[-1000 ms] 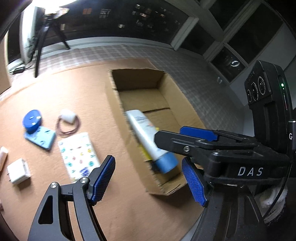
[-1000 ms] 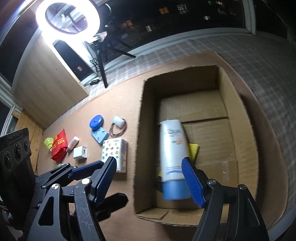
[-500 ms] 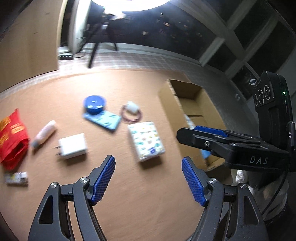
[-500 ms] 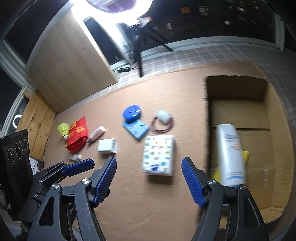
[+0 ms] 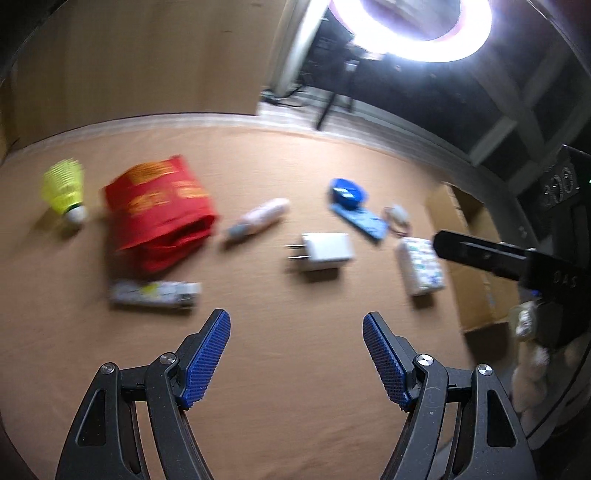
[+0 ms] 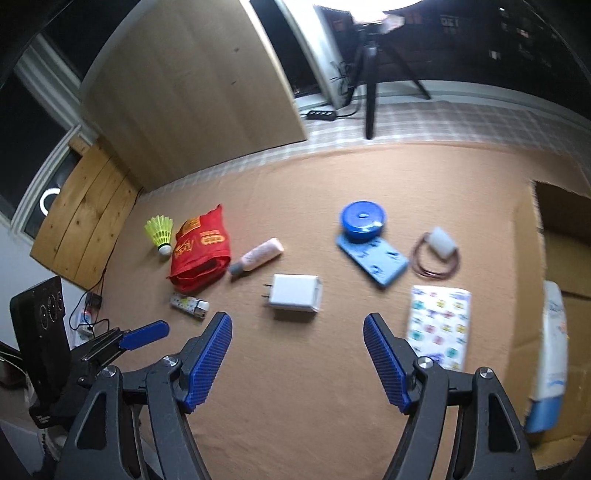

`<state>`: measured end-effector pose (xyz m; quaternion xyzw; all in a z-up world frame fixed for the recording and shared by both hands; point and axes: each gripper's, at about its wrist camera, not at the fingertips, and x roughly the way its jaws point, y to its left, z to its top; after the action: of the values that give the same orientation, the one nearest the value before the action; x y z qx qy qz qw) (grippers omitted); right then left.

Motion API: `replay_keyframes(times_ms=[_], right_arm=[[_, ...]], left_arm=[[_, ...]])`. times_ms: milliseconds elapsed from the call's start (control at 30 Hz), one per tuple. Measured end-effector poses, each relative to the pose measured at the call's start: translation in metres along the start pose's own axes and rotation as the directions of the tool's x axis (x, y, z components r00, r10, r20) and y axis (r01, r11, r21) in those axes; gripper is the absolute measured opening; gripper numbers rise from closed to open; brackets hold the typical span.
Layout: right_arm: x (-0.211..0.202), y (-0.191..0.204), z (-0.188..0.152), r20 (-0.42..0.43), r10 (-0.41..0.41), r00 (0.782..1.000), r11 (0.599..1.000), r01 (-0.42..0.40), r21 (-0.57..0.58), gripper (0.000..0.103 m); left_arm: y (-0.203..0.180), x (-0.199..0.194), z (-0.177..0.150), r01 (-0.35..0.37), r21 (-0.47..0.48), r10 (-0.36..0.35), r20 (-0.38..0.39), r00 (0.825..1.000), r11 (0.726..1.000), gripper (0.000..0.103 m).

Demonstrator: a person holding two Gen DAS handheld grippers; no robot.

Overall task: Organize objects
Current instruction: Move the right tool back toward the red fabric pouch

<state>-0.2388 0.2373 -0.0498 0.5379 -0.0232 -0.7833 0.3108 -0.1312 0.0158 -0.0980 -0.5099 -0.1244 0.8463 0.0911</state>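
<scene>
Loose objects lie on the brown mat: a white charger (image 6: 295, 298) (image 5: 325, 252), a red pouch (image 6: 201, 254) (image 5: 160, 216), a yellow shuttlecock (image 6: 160, 233) (image 5: 65, 192), a pink tube (image 6: 256, 256) (image 5: 258, 218), a lighter (image 6: 189, 305) (image 5: 155, 293), a blue case with a round blue box (image 6: 369, 248) (image 5: 354, 208), a patterned tissue pack (image 6: 439, 328) (image 5: 421, 265) and a hair tie with a white cap (image 6: 437, 253). The cardboard box (image 6: 565, 266) (image 5: 476, 291) at the right holds a white bottle (image 6: 550, 362). My left gripper (image 5: 296, 356) and right gripper (image 6: 297, 356) are open and empty above the mat.
A wooden panel (image 6: 192, 92) and a ring light on a tripod (image 5: 410, 29) stand behind the mat. A checked floor (image 6: 406, 122) borders the mat's far edge. A power strip with cables (image 6: 88, 314) lies at the left.
Both grippers have swung left, away from the box with the bottle, and now face the loose objects on the mat. Both stay open and empty.
</scene>
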Motion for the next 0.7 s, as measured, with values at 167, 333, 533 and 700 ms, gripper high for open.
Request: replay_keyframes(times_ms=[167,333,533,700], right_arm=[[0.025,0.018,0.014,-0.022,-0.004,1.0,1.0,0.004,-0.012,0.071],[0.043,0.032,0.028,-0.036,0.013,0.999,1.0,-0.013,-0.015,0.071],[0.069,0.05,0.046,-0.061,0.051,0.997,0.998,-0.053,-0.022,0.071],[0.097,0.062,0.063,-0.088,0.103,0.991,0.995,-0.104,-0.001,0.071]], left_arm=[[0.04,-0.007,-0.004,-0.053,-0.044,0.053,0.004,0.999,0.998,0.078],[0.069,-0.01,-0.003,-0.075,-0.077,0.076,0.005,0.997,0.994,0.078],[0.094,-0.008,0.004,-0.066,-0.122,0.068,0.013,0.998,0.99,0.078],[0.112,-0.008,0.018,-0.037,-0.169,0.046,0.044,0.998,0.985,0.078]])
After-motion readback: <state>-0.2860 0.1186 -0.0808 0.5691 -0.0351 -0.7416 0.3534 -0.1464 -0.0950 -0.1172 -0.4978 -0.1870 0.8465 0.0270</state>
